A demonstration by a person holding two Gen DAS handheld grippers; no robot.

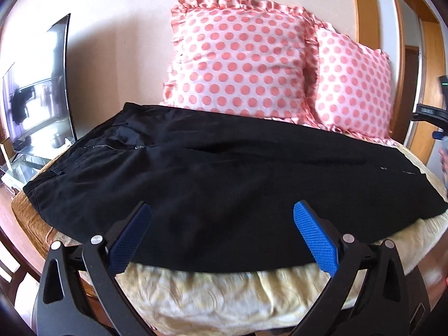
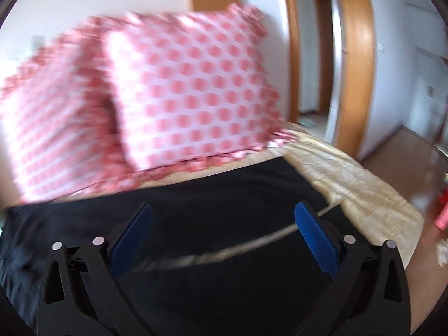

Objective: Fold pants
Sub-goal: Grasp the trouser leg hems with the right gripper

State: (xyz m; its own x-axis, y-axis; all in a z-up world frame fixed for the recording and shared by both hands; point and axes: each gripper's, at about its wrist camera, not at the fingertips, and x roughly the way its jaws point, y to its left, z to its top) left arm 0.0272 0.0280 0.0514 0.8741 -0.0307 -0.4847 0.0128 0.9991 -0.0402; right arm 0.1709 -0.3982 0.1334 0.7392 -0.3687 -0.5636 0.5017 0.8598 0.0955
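Black pants [image 1: 224,173] lay spread flat on a bed [image 1: 212,294] covered in a pale yellow blanket. Their long axis ran across the bed, side to side. The waistband and zip were at the pants' left end; the legs stretched away to the right. Two pink polka-dot pillows [image 1: 238,64] leaned against the wall just behind the pants' far edge.

The left hand-held gripper [image 1: 222,215] hovered over the near edge of the pants, around mid-length, pointing across them toward the pillows. Its blue fingers [image 1: 315,240] were spread wide, holding nothing and not clearly touching the cloth.

The right hand-held gripper [image 2: 223,215] was above the leg end of the pants [image 2: 224,196], also pointing toward the pillows [image 2: 184,95]. That view was smeared by motion blur. Its fingers [image 2: 316,240] were likewise spread wide and empty. A thin pale line crossed the dark cloth between them; whether it was a seam, a hem edge or a strip of blanket could not be told.

Judging by position, the left gripper was nearer the waist and the right nearer the leg ends. Folding had apparently not begun, and a likely next step was each gripper taking hold of the near edge.
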